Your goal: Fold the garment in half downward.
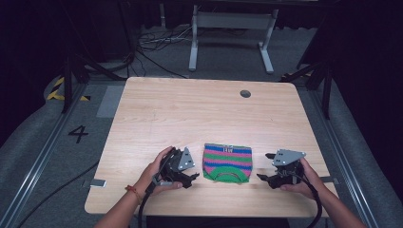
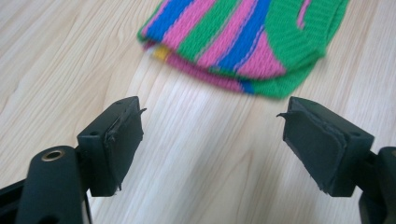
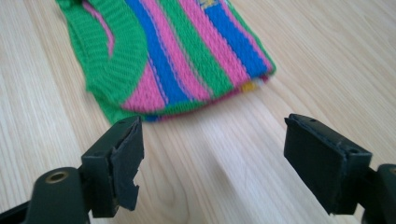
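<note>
Folded knitted garment with green, pink and blue stripes [image 1: 227, 162] lies flat at lower centre of the high view, on the light wood-grain table [image 1: 190, 114]. Left gripper [image 1: 192, 177] sits just left of it, right gripper [image 1: 262, 177] just right; both apart from the knit, jaws spread wide, nothing between the pads. In the left gripper view the garment [image 2: 243, 37] fills the top, bare wood ahead of the jaws. Same in the right gripper view [image 3: 173, 51]. Nothing blocks either approach. Round grey grommet [image 1: 245, 93] in the tabletop upper right. Beyond: grey carpet, white desk frame [image 1: 233, 33], loose cables [image 1: 157, 40], floor marking "4" [image 1: 78, 134] at left.
</note>
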A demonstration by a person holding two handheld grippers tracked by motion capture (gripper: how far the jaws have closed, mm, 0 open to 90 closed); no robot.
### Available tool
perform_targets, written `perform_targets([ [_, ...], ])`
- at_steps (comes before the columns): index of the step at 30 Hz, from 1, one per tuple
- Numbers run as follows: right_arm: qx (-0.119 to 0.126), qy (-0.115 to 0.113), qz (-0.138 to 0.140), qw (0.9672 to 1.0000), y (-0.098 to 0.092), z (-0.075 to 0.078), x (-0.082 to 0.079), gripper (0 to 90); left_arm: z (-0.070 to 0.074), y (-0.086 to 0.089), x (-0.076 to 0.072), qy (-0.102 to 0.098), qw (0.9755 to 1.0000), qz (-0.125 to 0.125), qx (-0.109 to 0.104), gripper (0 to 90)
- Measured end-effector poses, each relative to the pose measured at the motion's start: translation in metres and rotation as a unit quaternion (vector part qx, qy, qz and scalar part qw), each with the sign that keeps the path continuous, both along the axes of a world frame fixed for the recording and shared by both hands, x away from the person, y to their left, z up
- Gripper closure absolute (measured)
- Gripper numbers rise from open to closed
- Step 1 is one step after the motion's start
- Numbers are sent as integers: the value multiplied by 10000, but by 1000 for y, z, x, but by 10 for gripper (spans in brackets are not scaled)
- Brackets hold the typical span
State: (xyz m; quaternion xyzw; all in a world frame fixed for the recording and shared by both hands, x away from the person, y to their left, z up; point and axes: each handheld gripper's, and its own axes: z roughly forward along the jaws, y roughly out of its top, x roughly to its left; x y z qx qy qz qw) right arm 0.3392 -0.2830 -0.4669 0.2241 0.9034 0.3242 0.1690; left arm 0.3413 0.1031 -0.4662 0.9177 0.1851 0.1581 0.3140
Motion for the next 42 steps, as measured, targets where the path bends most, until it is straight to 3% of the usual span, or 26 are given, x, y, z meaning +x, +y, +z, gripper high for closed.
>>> perform_targets([
  [4,-129,-123,-110,9998,-8,-1,-4,205,-3,11,-3,-10,9999,125,-38,198],
  [8,-148,-230,-253,9993,-24,0,-8,208,-5,21,-5,-33,9998,207,76,190],
  [15,-5,-47,-651,9979,-53,-5,-10,210,-10,41,-5,20,9986,527,65,181],
  [22,-4,-48,-897,9960,-75,-10,-16,215,-11,58,-5,6,9973,731,8,172],
  [26,105,-21,-1091,9940,-89,-12,-18,220,-11,69,-7,-9,9959,902,75,172],
  [32,178,11,-1314,9912,-108,-16,-23,220,-11,83,-10,2,9948,1022,7,173],
  [33,221,45,-1344,9907,-111,-17,-23,220,-12,88,-10,-28,9938,1105,103,174],
  [36,265,97,-1399,9898,-117,-19,-24,220,-14,97,-10,50,9922,1248,59,174],
  [42,311,124,-1615,9863,-132,-25,-29,218,-17,124,-12,132,9876,1554,-153,173],
])
